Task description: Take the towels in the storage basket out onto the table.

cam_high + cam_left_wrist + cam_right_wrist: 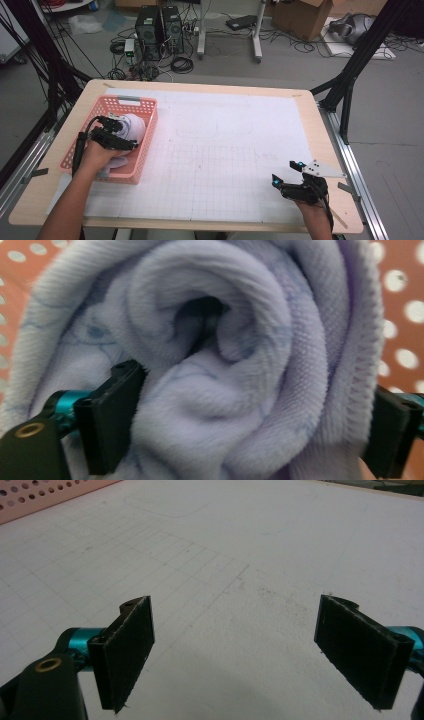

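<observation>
A rolled pale lavender towel point(136, 127) lies in a pink perforated basket point(131, 101) at the table's left side. My left gripper point(122, 134) is down inside the basket, and in the left gripper view it point(255, 420) stands open with the towel roll point(235, 365) filling the space between its jaws. The pads touch the roll's two sides. My right gripper point(285, 172) hovers near the front right of the white gridded mat point(225, 140); it point(235, 650) is open, with bare mat point(240, 570) between its jaws.
The basket's wall point(400, 305) shows behind the towel, and its corner point(40, 495) sits far off to the upper left in the right gripper view. Faint pencil outlines point(215, 131) mark the mat. Computers, cables and boxes lie on the floor beyond the table's far edge.
</observation>
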A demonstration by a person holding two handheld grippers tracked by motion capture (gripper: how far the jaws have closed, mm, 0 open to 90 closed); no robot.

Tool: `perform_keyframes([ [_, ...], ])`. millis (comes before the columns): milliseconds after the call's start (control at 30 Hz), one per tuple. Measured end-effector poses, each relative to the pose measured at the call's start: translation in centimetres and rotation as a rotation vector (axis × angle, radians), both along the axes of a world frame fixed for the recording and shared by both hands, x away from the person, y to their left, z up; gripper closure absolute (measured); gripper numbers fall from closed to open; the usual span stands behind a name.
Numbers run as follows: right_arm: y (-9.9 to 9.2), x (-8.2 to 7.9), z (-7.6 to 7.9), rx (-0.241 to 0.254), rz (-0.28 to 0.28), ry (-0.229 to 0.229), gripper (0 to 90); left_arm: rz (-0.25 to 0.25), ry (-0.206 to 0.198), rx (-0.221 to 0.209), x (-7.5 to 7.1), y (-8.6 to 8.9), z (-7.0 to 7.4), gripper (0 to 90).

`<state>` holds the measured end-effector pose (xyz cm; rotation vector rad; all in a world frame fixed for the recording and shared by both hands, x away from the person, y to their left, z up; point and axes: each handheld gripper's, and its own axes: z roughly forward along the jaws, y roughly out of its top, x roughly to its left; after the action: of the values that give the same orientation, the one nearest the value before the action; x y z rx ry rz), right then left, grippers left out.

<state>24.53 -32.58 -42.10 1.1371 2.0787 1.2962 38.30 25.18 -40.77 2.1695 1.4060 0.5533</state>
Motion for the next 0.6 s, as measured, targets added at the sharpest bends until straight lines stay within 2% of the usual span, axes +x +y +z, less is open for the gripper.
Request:
perform_keyframes([
  [167,-0.1,0.0,-0.1,-0.002,0.001,0.003,15.1,0.009,0.004,0.038,0.6,0.1,-0.8,11.6],
  [233,-0.2,0.1,-0.2,0.0,-0.003,0.016,15.2,-0.003,0.011,0.062,0.8,-0.2,-1.3,7.5],
  [300,-0.3,0.1,-0.3,0.011,-0.008,0.024,15.2,-0.028,0.011,0.111,0.7,-0.7,-1.7,1.7],
  [333,-0.4,0.1,-0.2,0.008,-0.011,0.022,15.3,-0.049,0.005,0.156,0.6,-0.9,-1.9,1.7],
  [400,-0.5,0.0,-0.1,0.014,-0.018,0.02,15.3,-0.041,0.005,0.151,0.6,-0.9,-1.9,1.8],
  [467,-0.5,-0.1,-0.1,0.013,-0.017,0.017,15.3,-0.025,-0.003,0.163,0.6,-0.8,-1.7,6.5],
  [500,-0.5,-0.2,-0.1,0.013,-0.016,0.018,15.3,-0.005,-0.013,0.171,0.6,-0.8,-1.6,19.0],
  [533,-0.5,-0.2,-0.1,0.013,-0.016,0.018,15.3,0.004,-0.021,0.191,0.5,-0.7,-1.4,19.0],
  [600,-0.5,-0.3,0.0,0.01,-0.015,0.016,15.3,0.015,-0.039,0.225,0.4,-0.6,-1.2,33.7],
])
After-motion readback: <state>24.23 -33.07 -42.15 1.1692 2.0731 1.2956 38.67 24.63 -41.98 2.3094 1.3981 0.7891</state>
